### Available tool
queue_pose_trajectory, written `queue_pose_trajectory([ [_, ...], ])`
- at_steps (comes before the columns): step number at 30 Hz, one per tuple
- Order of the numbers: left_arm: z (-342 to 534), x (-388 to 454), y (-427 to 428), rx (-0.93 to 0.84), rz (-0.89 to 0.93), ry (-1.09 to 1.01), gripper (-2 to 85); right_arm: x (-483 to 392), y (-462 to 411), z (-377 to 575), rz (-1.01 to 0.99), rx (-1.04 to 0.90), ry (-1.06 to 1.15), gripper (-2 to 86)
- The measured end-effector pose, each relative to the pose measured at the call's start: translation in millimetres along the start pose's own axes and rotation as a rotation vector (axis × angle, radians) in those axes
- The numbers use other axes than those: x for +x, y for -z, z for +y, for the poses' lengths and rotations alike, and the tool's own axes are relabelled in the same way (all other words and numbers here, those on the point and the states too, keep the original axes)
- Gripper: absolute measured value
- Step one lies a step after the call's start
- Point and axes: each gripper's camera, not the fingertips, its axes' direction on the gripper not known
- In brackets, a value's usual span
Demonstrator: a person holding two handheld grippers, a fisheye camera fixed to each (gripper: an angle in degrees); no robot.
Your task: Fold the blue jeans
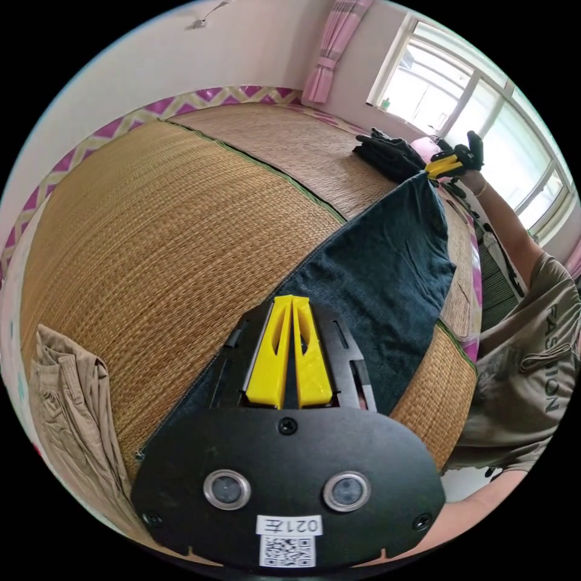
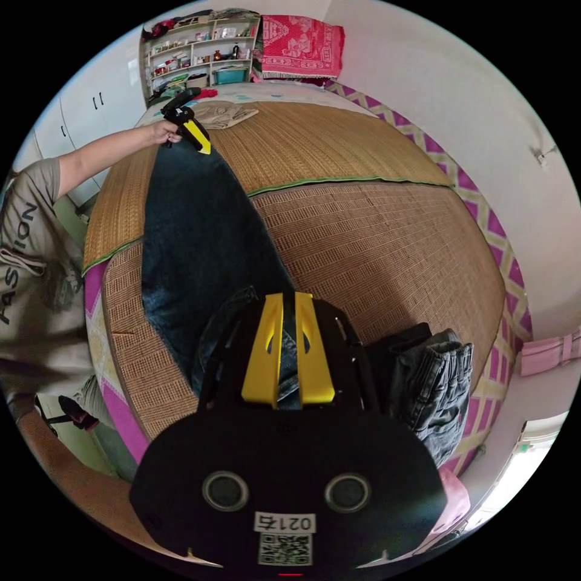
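Both tongs, left and right, pinch the stretched jeans.

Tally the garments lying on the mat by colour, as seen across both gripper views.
Blue: 1, the blue jeans stretched between the left gripper and right gripper
Khaki: 1, the khaki garment
Dark grey or black: 1, the dark folded garment
Total: 3

Home bedrm: mat-covered bed, pink curtain, shelves.
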Motion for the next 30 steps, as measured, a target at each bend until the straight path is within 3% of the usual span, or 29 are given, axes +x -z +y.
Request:
queue_pose_trajectory([
  [5,-20.2,3.2,-11.1,-0.068,-0.054,-0.066,1.6,19.4,6.1,14.9,0.016,-0.01,-0.002,3.9],
  [9,-30.8,3.2,-11.4,-0.091,0.027,-0.108,6.1,34.4,10.7,28.8,0.012,-0.006,-0.012,3.9],
  [14,-38.2,4.8,-1.0,-0.096,-0.04,-0.098,-0.1,51.8,16.2,49.3,0.02,-0.008,-0.019,3.9],
  [24,-32.1,6.0,69.2,-0.01,-0.087,-0.08,-0.1,69.1,48.8,94.4,0.018,0.031,-0.028,3.3],
  [30,-55.3,-3.7,65.4,-0.083,0.012,-0.141,7.5,69.2,75.5,124.6,0.034,0.066,-0.038,-0.6],
])
